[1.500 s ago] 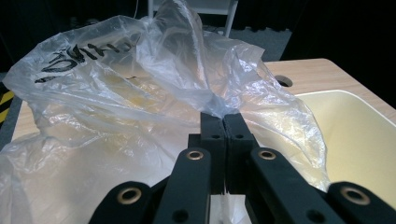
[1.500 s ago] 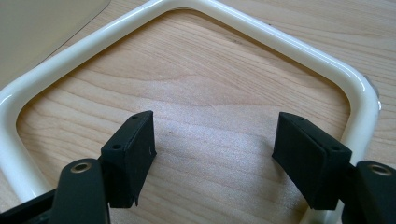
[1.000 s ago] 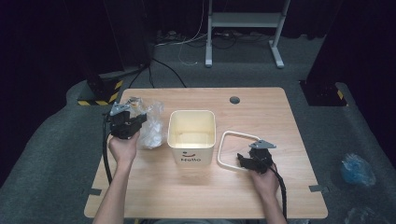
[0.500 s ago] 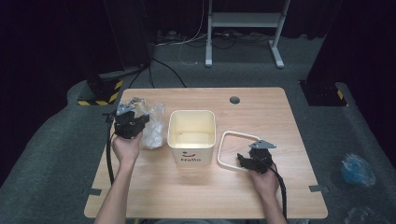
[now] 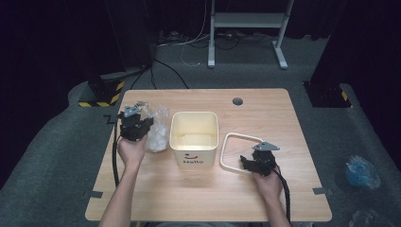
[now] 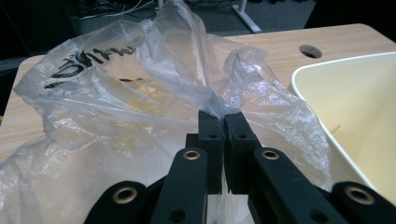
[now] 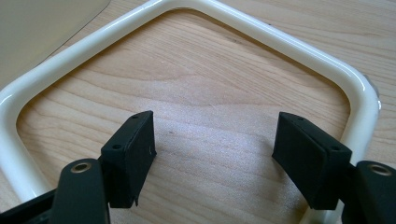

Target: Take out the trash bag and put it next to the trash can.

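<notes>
A crumpled clear plastic bag [image 5: 157, 131] [image 6: 116, 107] with black lettering lies left of the cream bin [image 5: 194, 137]. My left gripper [image 5: 134, 126] [image 6: 224, 119] is shut on a fold of that bag, jaws pinched together on the film. The bin's wall [image 6: 355, 107] shows at the right of the left gripper view. A cream square ring [image 5: 235, 150] [image 7: 280, 37] lies flat on the table right of the bin. My right gripper [image 5: 253, 163] [image 7: 215, 149] stands open just above the wood inside the ring's near side, with nothing between its jaws.
The bin bears a smiley and the word "Hello" on its front. The wooden table [image 5: 283, 123] has a round cable hole [image 5: 237, 101] at the back. A blue bag [image 5: 360, 171] lies on the grey floor at the right.
My left gripper has shifted slightly back and right with the bag's fold in it. The right gripper has stayed put.
</notes>
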### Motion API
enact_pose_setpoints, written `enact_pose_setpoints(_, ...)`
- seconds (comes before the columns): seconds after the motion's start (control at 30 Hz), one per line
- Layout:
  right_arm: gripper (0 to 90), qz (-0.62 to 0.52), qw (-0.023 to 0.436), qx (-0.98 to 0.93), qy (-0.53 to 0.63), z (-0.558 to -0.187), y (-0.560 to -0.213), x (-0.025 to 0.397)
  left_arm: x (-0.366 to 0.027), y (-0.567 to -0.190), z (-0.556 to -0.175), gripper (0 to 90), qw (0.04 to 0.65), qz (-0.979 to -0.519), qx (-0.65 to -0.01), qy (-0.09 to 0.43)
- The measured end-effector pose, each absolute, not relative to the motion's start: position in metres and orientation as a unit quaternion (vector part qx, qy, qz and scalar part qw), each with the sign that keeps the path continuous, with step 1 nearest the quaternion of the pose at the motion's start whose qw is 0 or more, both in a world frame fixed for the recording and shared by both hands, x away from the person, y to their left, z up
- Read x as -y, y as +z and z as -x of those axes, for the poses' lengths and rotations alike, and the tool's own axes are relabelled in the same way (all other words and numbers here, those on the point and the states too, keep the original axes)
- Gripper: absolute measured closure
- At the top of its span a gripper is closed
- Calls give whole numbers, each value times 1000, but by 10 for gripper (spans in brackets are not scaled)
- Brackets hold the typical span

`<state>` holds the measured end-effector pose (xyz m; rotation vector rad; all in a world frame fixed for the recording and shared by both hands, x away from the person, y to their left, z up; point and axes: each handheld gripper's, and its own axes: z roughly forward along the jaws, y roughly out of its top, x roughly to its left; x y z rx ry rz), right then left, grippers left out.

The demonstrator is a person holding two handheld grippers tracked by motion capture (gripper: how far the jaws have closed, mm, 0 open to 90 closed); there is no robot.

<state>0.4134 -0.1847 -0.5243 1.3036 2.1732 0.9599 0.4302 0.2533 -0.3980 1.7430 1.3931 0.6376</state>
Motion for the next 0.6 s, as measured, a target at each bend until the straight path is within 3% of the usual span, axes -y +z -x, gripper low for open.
enact_pose_setpoints(0.3,293,-469,215,-784,346,-413,-524,185,-255,-407,-432,835,394,-687,-559,246)
enact_pose_setpoints(0.6,294,-470,214,-783,346,-413,-524,185,-255,-406,-431,733,383,-690,-561,248)
